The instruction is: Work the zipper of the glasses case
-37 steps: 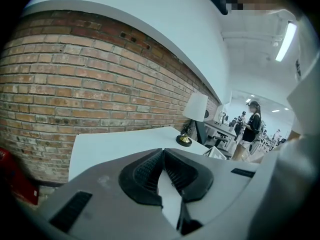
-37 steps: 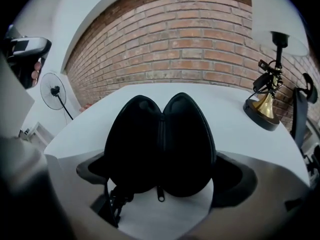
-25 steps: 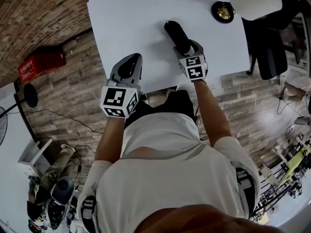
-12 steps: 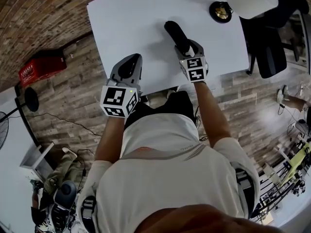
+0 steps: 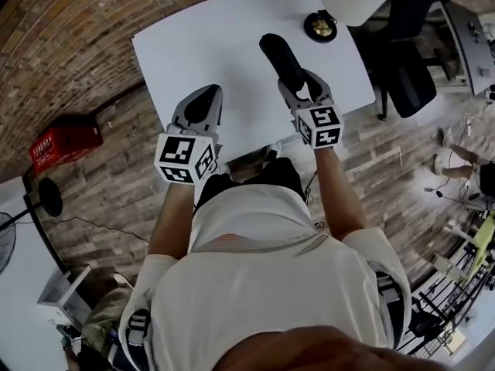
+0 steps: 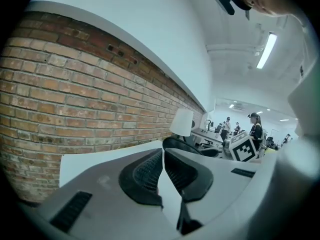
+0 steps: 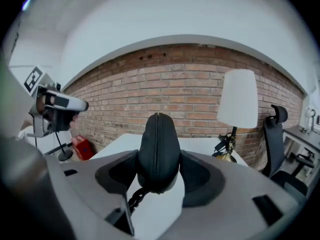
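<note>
The white table (image 5: pixel 209 45) offers broad open surface from its left edge to its middle. A lamp (image 5: pixel 319 26) stands at the table's far right corner, and a black chair (image 5: pixel 408 72) sits just past the table's right edge. The left gripper (image 5: pixel 207 97) hovers over the table's near edge, jaws clenched together with nothing between them. The right gripper (image 5: pixel 299 81), nearer the table's right side, has just been closing its jaws and clamps the near end of the black glasses case (image 5: pixel 278 56). The case juts from the pads toward the table's far edge, its zipper (image 7: pixel 156 144) seam facing the gripper.
</note>
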{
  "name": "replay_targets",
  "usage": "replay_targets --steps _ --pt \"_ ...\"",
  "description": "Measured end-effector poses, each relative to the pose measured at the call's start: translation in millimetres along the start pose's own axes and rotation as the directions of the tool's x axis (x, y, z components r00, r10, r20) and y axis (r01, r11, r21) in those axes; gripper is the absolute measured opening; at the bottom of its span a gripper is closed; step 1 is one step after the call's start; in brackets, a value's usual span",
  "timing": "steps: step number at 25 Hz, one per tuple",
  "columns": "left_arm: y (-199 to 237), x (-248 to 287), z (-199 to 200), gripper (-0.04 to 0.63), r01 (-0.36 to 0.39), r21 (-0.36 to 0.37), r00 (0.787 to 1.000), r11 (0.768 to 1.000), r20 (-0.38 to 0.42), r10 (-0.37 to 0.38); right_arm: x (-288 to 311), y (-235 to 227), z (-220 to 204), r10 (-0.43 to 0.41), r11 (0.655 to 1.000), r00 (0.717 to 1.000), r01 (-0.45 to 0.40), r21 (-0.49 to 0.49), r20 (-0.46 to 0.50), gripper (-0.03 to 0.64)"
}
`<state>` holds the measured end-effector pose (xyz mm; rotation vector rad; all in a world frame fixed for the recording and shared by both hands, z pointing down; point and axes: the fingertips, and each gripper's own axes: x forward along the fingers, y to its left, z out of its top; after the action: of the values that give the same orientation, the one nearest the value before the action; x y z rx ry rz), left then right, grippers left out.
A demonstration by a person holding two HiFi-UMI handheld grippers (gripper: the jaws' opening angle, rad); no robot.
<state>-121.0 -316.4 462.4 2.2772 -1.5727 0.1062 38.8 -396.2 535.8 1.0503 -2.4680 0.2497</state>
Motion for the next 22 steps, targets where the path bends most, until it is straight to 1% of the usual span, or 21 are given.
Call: replay_targets --steps 3,6,9,13,15,16,17,18,19,20,21,22 --pt "-8 1 21 0.023 0.06 0.028 0.997 0.998 0.049 -0.061 -34 -1 38 -0.036 0.999 0.994 0.034 0.023 0.099 0.31" --pt "-19 -4 37 0.023 0.107 0.054 0.991 0.993 0.08 -0.111 -69 5 66 -0.06 0.998 0.982 0.054 0.037 0.177 0.31" --pt "-32 -14 46 0.023 0.147 0.072 0.983 0.986 0.095 -0.154 -101 16 84 -0.079 0.996 0.97 0.069 0.054 0.23 0.31" --pt "-41 -27 55 0.023 0.182 0.086 0.975 0.979 0.116 -0.192 -131 29 96 -0.105 0.994 0.956 0.093 0.059 0.274 0.31" --pt "-48 -32 59 0.023 0.228 0.078 0.963 0.971 0.131 -0.236 -142 34 99 -0.095 0.994 0.95 0.076 0.074 0.296 0.31" --pt "-54 -34 60 0.023 0.274 0.058 0.95 0.96 0.142 -0.279 -147 37 100 -0.079 0.995 0.948 0.055 0.085 0.308 0.31" --pt "-61 -37 63 0.023 0.334 0.026 0.93 0.942 0.155 -0.334 -152 41 102 -0.054 0.995 0.945 0.023 0.097 0.322 0.31" --pt "-67 -40 65 0.025 0.4 -0.016 0.904 0.917 0.171 -0.391 -157 46 104 -0.021 0.994 0.941 -0.018 0.11 0.339 0.31" --pt "-74 -43 68 0.026 0.461 -0.056 0.876 0.886 0.189 -0.444 -161 52 107 0.018 0.99 0.933 -0.066 0.121 0.358 0.31" --pt "-79 -46 72 0.055 0.516 -0.088 0.847 0.852 0.204 -0.492 -165 58 112 0.06 0.985 0.923 -0.118 0.129 0.38 0.31" --pt "-85 -49 75 0.138 0.566 -0.111 0.816 0.817 0.215 -0.537 -168 66 116 0.103 0.976 0.91 -0.17 0.134 0.402 0.31" --pt "-91 -53 78 0.191 0.611 -0.129 0.785 0.781 0.223 -0.578 -171 74 120 0.145 0.965 0.896 -0.221 0.138 0.419 0.31"
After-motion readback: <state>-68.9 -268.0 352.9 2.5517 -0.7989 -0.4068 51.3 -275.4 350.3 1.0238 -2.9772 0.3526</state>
